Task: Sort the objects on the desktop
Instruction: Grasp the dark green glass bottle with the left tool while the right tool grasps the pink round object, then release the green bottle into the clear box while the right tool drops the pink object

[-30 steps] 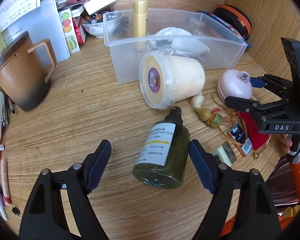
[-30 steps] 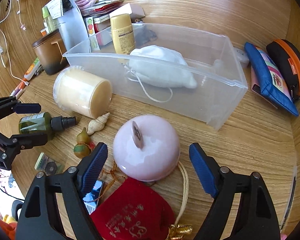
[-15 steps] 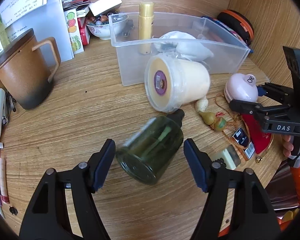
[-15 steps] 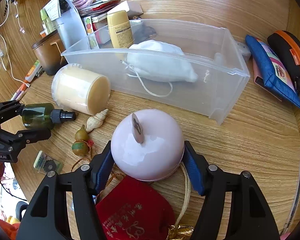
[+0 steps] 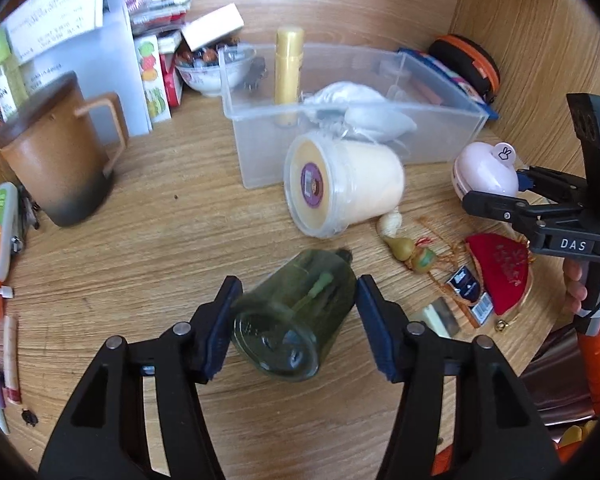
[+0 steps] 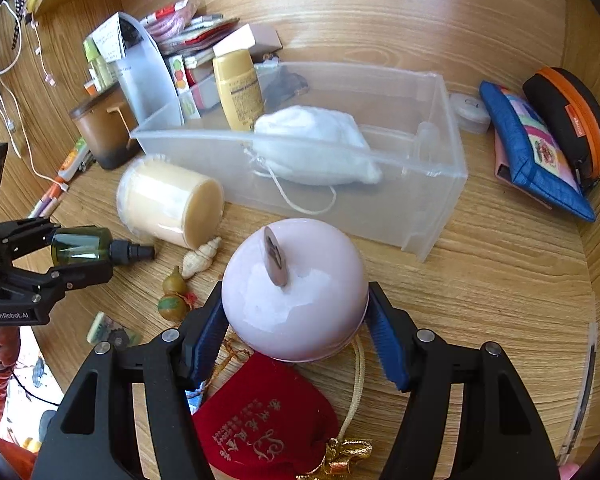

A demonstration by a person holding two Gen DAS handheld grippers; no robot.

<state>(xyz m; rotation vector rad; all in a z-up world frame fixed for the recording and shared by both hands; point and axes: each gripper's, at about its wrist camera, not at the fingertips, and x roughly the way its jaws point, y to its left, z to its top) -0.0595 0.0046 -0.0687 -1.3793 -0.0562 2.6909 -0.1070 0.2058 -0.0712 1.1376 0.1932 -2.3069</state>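
Observation:
My left gripper [image 5: 296,320] is shut on a dark green spray bottle [image 5: 296,320] and holds it off the desk, base toward the camera; it also shows in the right wrist view [image 6: 88,246]. My right gripper [image 6: 296,324] is shut on a pink dome-shaped case [image 6: 296,292], which also shows in the left wrist view [image 5: 486,168]. A clear plastic bin [image 6: 432,200] behind it holds a white drawstring pouch [image 6: 316,152] and a yellow bottle [image 6: 238,88]. A cream tub [image 5: 344,188] lies on its side in front of the bin.
A red pouch [image 6: 268,420], a seashell [image 6: 200,256], a gourd charm [image 6: 174,298] and small cards lie on the wooden desk. A brown mug [image 5: 56,156], papers and pens stand at the left. A blue pouch [image 6: 532,148] and an orange-trimmed case [image 6: 568,116] sit at the right.
Both grippers closed: the left one onto the green bottle, which rolled and lifted, the right one onto the pink case, which rose off the red pouch.

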